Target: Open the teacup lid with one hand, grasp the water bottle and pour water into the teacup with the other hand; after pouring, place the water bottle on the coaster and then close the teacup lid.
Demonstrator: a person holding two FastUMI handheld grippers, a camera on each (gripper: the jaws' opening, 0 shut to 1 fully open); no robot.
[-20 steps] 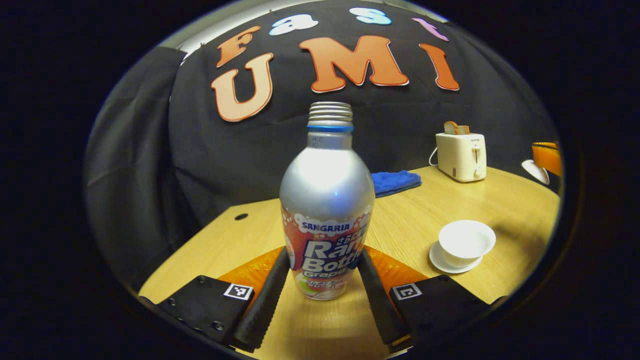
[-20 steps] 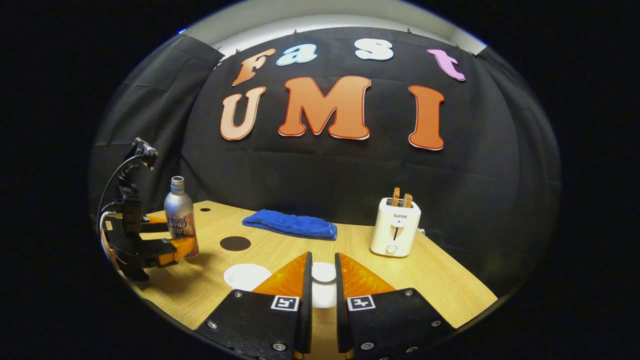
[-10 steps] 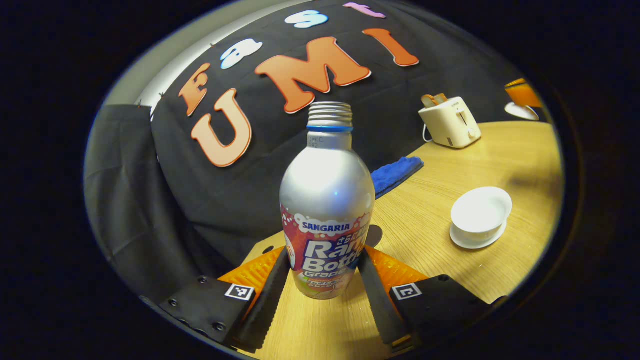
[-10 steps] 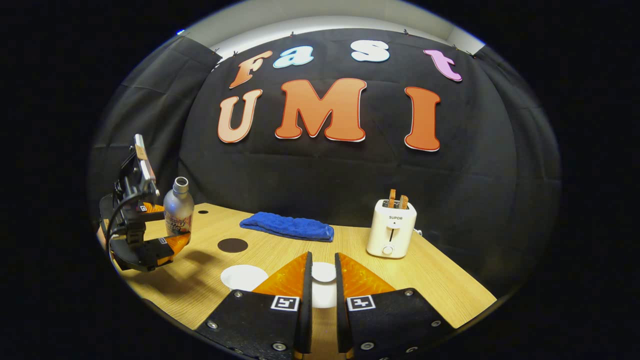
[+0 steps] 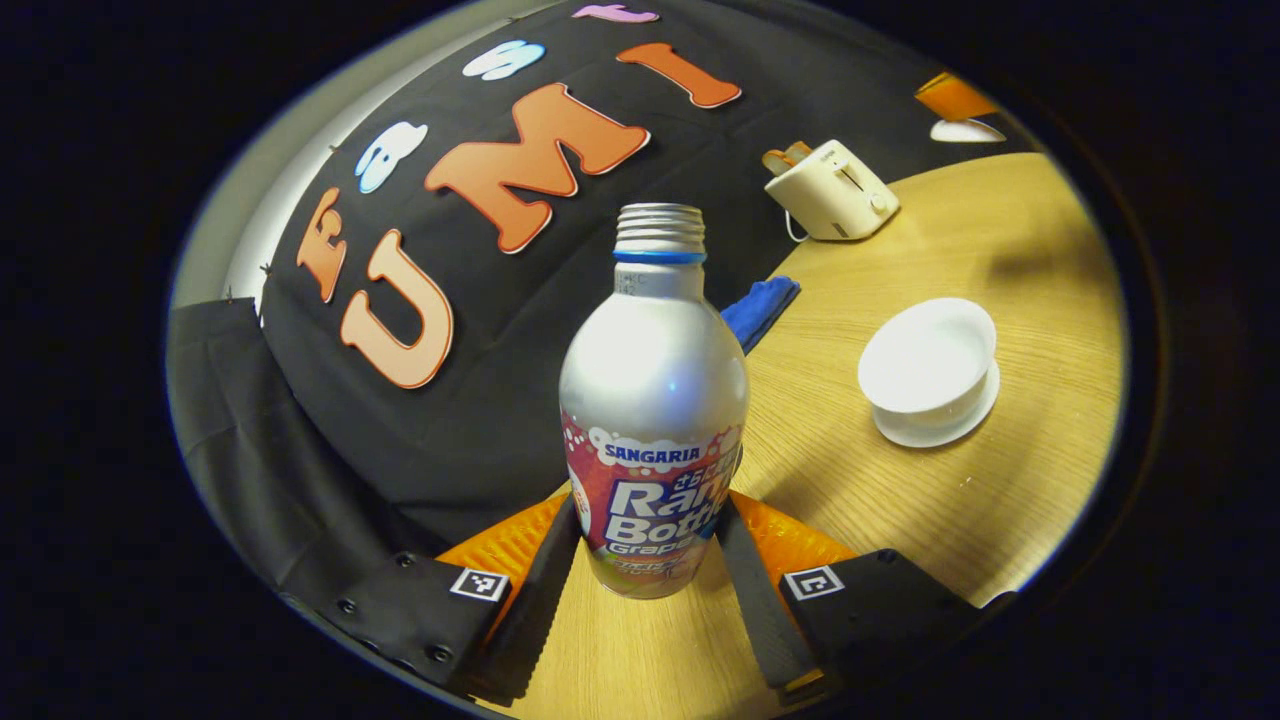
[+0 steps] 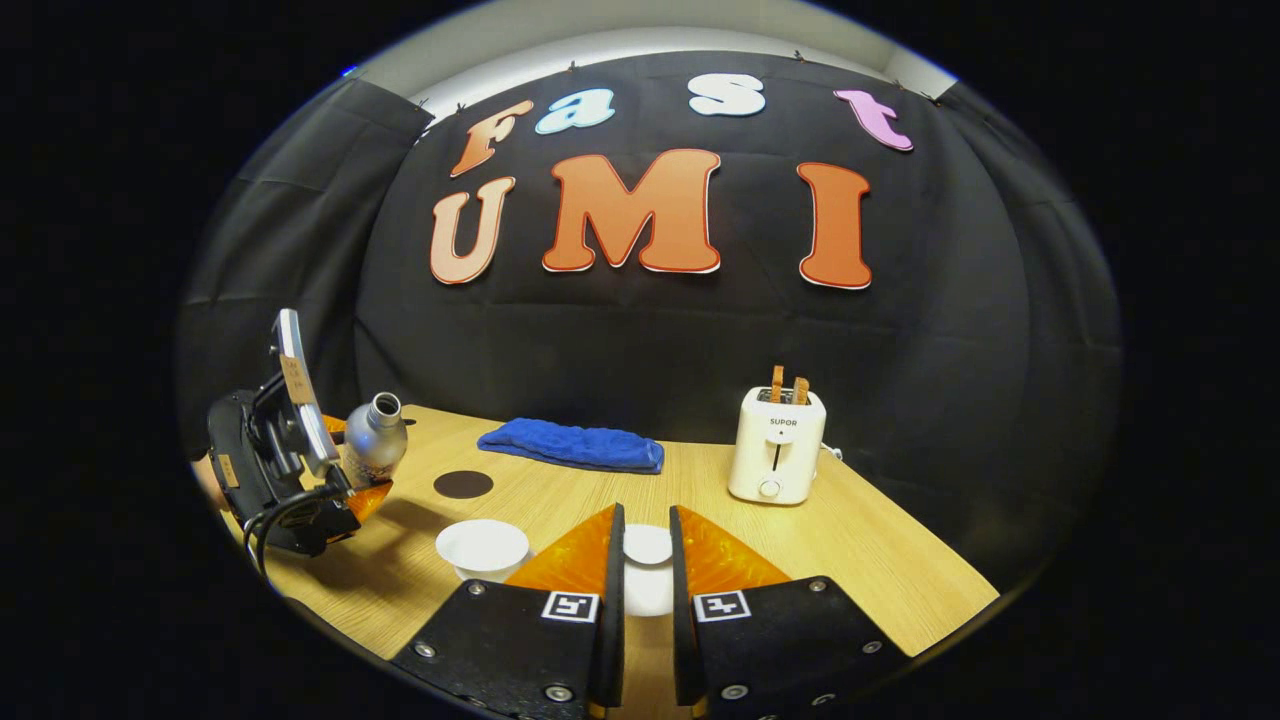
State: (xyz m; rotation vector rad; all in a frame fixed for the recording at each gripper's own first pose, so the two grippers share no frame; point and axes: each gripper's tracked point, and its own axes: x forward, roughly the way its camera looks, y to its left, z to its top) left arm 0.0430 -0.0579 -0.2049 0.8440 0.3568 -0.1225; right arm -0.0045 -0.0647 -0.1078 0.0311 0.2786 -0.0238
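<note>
Between the two fingers of the left gripper (image 5: pixel 648 590) stands the water bottle (image 5: pixel 654 400), a silver bottle with a coloured label and an open threaded neck without cap. Both fingers press on the lower part of the bottle, one at each side of the label, so this gripper is pinching the bottle. Seen from the right gripper view, the left gripper (image 6: pixel 355 495) carries the bottle (image 6: pixel 376 447) above the wooden table (image 6: pixel 880 570), and the bottle leans with its neck toward the teacup.

To the right of the left gripper's fingers, farther forward, sits the open white teacup (image 5: pixel 930 360) on its white saucer (image 5: pixel 950 425). Behind it, near the black cloth wall, are a cream toaster (image 5: pixel 830 190) with toast in the slots and a folded blue towel (image 5: pixel 758 308).

Ahead of the right gripper (image 6: pixel 646 590), its two fingers are drawn close together with the white teacup lid (image 6: pixel 648 548) in the narrow gap between them; the lid seems to be held, but I cannot tell if both fingers really press on it. Left of these fingers the teacup (image 6: pixel 482 548) stands on the table, and beyond it lies the dark round coaster (image 6: pixel 463 485), bare. The towel (image 6: pixel 572 447) and the toaster (image 6: pixel 778 458) are farther forward, well apart from this gripper.
</note>
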